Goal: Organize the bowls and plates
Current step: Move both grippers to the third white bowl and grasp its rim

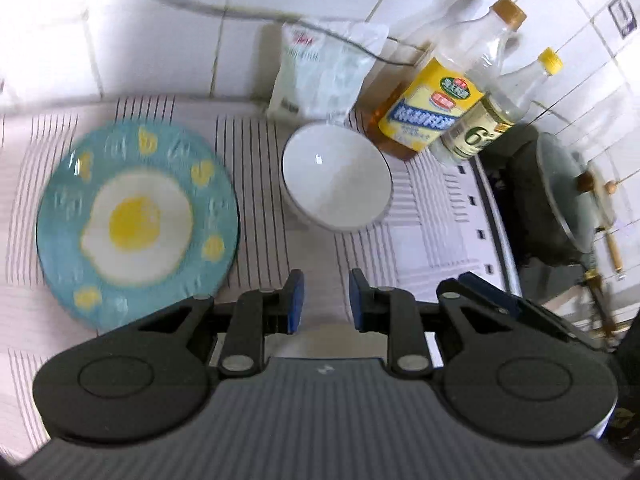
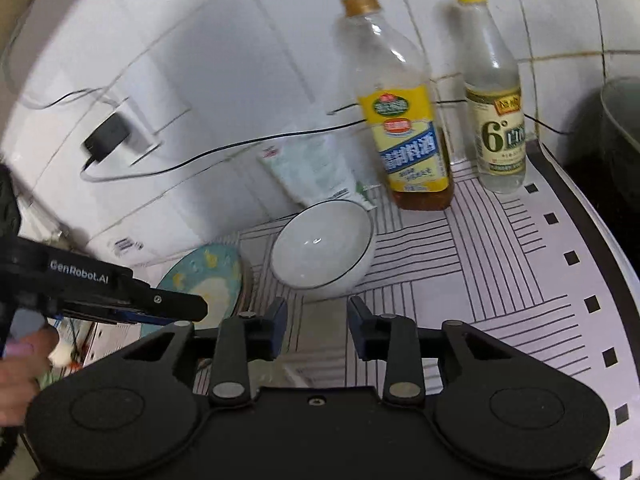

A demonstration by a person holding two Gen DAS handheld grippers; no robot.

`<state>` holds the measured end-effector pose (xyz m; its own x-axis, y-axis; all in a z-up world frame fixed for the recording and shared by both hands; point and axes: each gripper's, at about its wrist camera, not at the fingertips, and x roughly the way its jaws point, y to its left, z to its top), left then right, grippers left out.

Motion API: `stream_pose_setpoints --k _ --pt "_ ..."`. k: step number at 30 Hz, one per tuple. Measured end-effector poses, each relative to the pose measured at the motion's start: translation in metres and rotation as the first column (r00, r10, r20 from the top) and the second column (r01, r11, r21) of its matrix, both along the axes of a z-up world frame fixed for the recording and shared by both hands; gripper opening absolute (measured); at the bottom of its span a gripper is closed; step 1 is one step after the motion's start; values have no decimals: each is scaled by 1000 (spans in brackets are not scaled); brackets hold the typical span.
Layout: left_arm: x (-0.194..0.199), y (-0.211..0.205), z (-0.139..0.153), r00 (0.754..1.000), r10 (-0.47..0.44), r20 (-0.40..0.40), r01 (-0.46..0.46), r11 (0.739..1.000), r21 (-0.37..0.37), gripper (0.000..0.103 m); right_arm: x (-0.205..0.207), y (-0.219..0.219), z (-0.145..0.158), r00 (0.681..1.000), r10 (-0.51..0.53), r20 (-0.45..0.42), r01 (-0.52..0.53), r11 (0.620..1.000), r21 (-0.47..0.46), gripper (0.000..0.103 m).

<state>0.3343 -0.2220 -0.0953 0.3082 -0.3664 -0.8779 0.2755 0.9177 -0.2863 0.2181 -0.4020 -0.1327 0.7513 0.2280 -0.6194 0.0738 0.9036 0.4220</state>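
Observation:
A teal plate [image 1: 136,224] with a fried-egg picture lies flat on the striped mat [image 1: 256,248], left of a white bowl [image 1: 336,178] that stands upright. My left gripper [image 1: 326,300] is open and empty, just in front of the gap between plate and bowl. In the right wrist view the bowl [image 2: 322,246] sits straight ahead and the plate [image 2: 208,280] is to its left, partly hidden by the left gripper's body [image 2: 132,300]. My right gripper [image 2: 316,320] is open and empty, close in front of the bowl.
A yellow-labelled oil bottle [image 2: 404,120] and a clear vinegar bottle [image 2: 494,96] stand behind the bowl by the tiled wall. A white pouch [image 2: 316,176] leans on the wall. A dark pot with a lid [image 1: 560,196] sits right of the mat. A cable [image 2: 240,148] runs along the wall.

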Motion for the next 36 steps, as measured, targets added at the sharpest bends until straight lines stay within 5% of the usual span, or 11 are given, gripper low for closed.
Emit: stream_pose_setpoints --k 6,11,20,24,32,36 --pt "45 -28 -29 996 -29 85 19 993 116 40 41 -4 -17 997 -53 -60 52 999 -6 47" --pt "79 -51 -52 995 -65 81 46 976 214 42 74 -12 -32 991 -101 -92 105 994 38 49" --pt "96 -59 -71 993 -111 49 95 963 254 47 104 -16 -55 982 -142 -128 149 987 53 49" --pt "93 -60 -72 991 -128 37 116 963 243 43 103 -21 -59 978 -160 -133 169 984 57 47" --pt "88 -69 -77 985 -167 45 148 948 283 17 102 -31 -71 974 -185 -129 201 972 122 24" --pt "94 -59 -84 995 -96 -32 101 978 180 14 111 -30 -85 966 -189 -175 213 968 134 10"
